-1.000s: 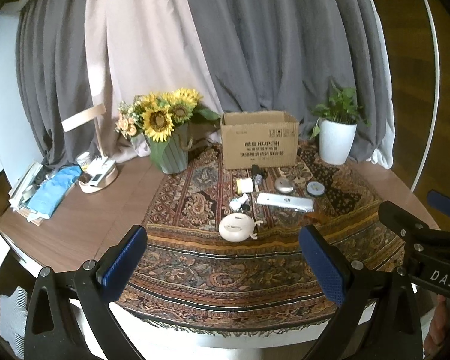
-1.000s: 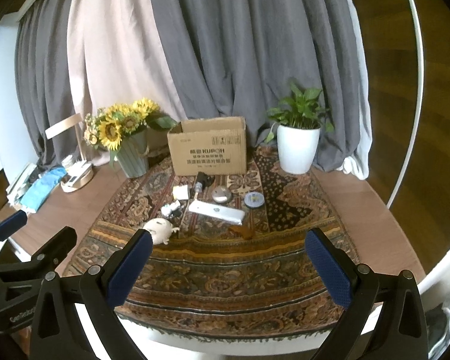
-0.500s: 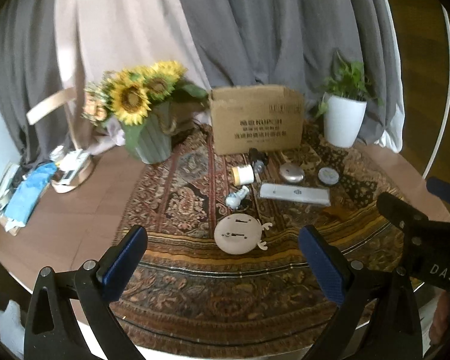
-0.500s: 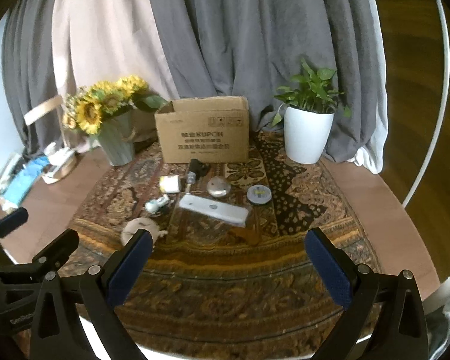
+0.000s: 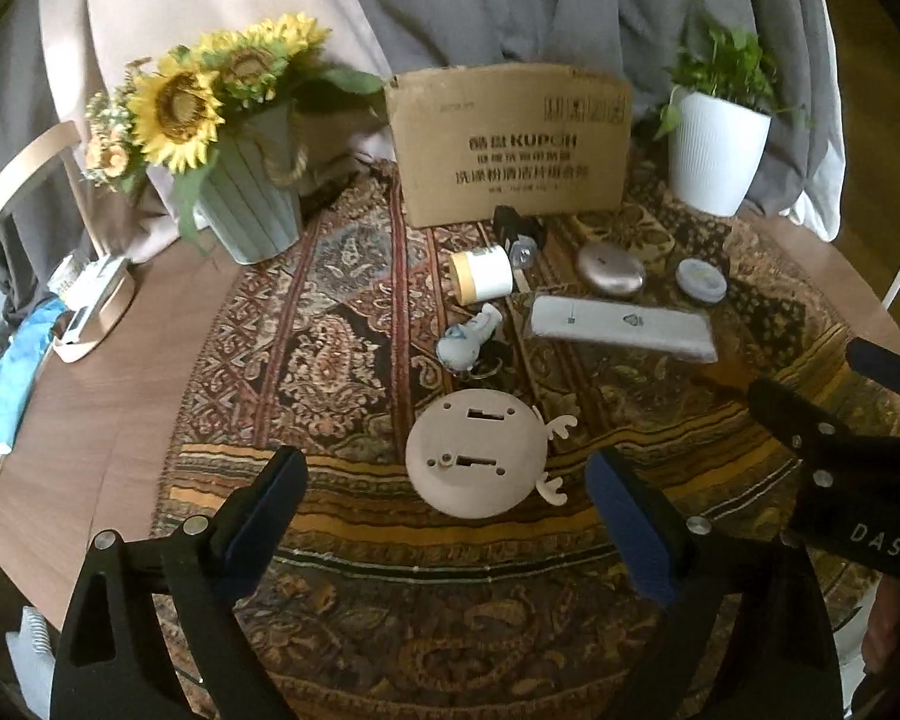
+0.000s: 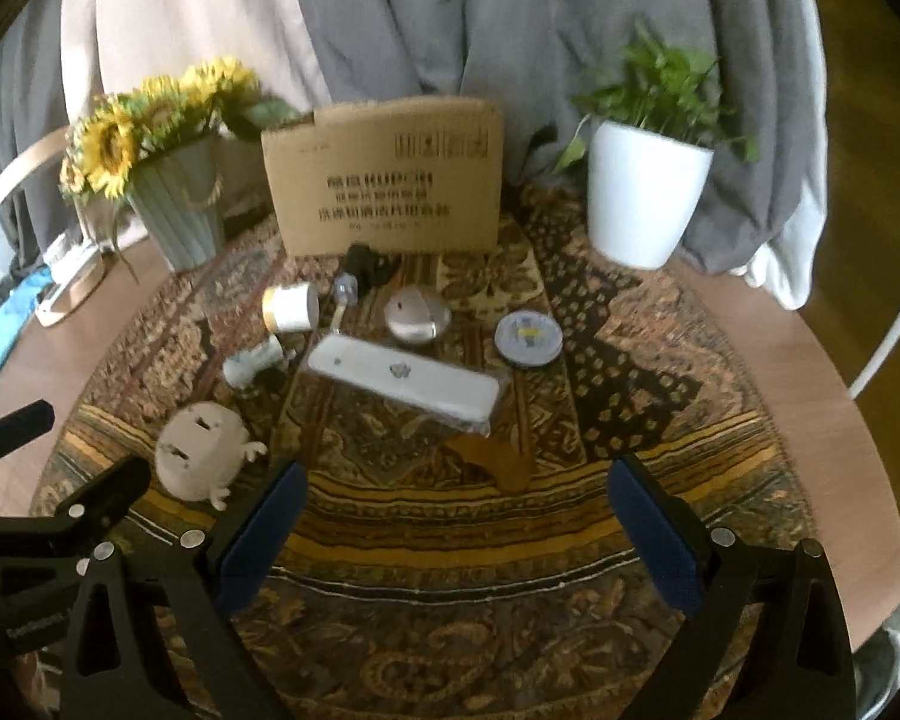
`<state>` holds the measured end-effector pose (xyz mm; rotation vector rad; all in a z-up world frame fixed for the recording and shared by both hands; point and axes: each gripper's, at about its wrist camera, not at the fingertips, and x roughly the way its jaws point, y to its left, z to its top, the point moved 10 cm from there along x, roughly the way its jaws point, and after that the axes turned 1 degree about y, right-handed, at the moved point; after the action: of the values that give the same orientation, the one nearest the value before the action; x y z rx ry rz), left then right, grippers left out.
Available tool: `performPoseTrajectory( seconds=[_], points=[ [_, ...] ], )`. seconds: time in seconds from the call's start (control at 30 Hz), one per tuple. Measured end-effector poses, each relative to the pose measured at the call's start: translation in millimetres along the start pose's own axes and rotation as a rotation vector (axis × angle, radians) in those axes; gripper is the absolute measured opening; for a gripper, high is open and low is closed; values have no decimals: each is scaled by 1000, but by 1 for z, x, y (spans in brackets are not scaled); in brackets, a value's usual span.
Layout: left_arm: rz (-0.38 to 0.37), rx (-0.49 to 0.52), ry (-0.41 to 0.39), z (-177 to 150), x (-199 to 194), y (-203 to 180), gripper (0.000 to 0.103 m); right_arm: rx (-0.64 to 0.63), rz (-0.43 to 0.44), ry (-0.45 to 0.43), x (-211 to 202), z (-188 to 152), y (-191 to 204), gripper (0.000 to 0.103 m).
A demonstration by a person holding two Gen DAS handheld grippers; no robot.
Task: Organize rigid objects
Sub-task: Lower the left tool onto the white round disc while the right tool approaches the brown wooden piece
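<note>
Round cream disc with antlers, low centre, looks stiff, light plastic, best pinched across its rim by the wide, slightly narrowing left gripper; right gripper gapes empty.

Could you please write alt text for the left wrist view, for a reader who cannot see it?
The open left hand-held gripper hangs empty over a patterned rug, just short of a round beige disc with antlers. Beyond lie small items and a white remote, before a cardboard box between sunflowers and a potted plant.
</note>
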<state>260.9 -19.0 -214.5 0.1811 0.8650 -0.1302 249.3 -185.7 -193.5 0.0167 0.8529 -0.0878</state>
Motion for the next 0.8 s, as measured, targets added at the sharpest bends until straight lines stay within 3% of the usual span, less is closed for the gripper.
performPoseTrajectory(
  seconds=[0.23, 0.33, 0.8],
  points=[
    [-17, -17, 29, 0, 28, -4, 92, -2, 15, 38, 37, -3, -4, 92],
    [-19, -17, 48, -3, 41, -4, 83, -5, 14, 44, 49, -3, -4, 89],
    [-58, 2, 89, -11, 67, -13, 83, -44, 17, 86, 78, -13, -3, 76]
  ],
)
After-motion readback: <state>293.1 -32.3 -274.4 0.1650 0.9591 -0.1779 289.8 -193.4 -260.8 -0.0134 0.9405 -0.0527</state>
